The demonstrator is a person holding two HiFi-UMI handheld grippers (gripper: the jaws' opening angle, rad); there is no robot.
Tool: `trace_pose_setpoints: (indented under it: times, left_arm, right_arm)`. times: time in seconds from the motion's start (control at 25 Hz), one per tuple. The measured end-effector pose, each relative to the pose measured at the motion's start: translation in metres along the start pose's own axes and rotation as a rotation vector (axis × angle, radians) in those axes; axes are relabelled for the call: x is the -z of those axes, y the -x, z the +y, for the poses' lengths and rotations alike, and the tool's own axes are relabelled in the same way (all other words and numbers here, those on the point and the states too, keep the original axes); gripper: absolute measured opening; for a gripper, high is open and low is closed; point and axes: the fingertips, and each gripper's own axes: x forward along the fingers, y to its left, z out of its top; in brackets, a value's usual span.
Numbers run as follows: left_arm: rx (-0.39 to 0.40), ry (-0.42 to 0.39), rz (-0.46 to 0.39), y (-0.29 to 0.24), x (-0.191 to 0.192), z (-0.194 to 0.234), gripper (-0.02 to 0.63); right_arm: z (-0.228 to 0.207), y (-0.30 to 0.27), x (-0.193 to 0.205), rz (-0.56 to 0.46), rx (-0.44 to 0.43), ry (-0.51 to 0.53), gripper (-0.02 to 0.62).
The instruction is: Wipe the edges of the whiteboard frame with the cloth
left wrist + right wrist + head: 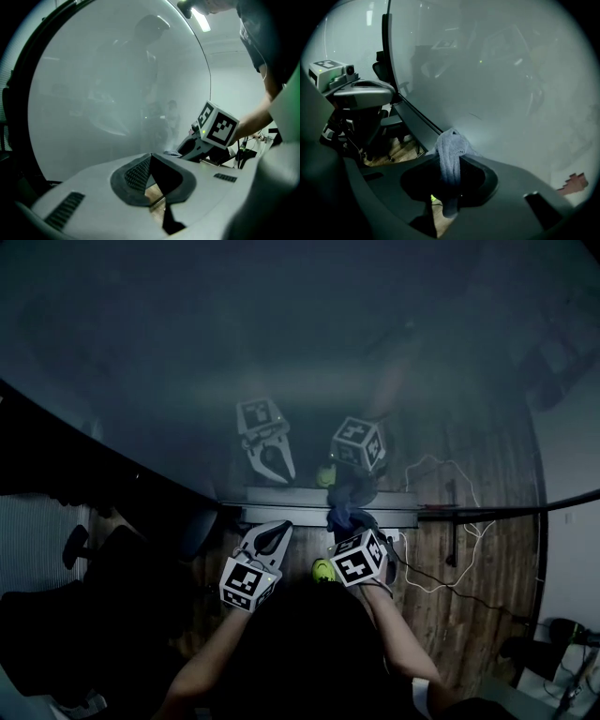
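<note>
- Two grippers, both mine: one left gripper [279,526], one right gripper [345,521].
- Two marker cubes, one on each gripper.
- One cloth [451,157].
- One whiteboard [281,352].
- One tray [291,515] under the whiteboard.
- One yellow-green thing [322,569].
- One white cable [467,488].

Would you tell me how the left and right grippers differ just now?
The right gripper is shut on the cloth; the left gripper is shut, empty. The right gripper tilts steeply down towards the whiteboard frame; the left gripper lies nearer level. Both carry marker cubes.
</note>
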Motion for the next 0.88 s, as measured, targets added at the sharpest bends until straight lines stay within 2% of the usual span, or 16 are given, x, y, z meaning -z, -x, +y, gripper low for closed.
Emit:
trace_pose_setpoints:
  times: [0.16,0.52,0.88]
  left_arm:
    - [0.022,0.005,0.014,0.004,0.001,0.002,0.009]
    - [0.069,-0.023,0.026,0.006,-0.004,-0.002,0.009]
    - [0.057,-0.027,0.038,0.018,-0.005,0.003,0.009]
  right_arm:
    - [-0.01,0.003,0.002,-0.002,0.048,-0.049,0.094]
    - [-0.01,0.004,0.002,-0.009,0.078,-0.105,0.094]
    - [-0.012,0.005,0.003,-0.004,0.08,-0.123,0.094]
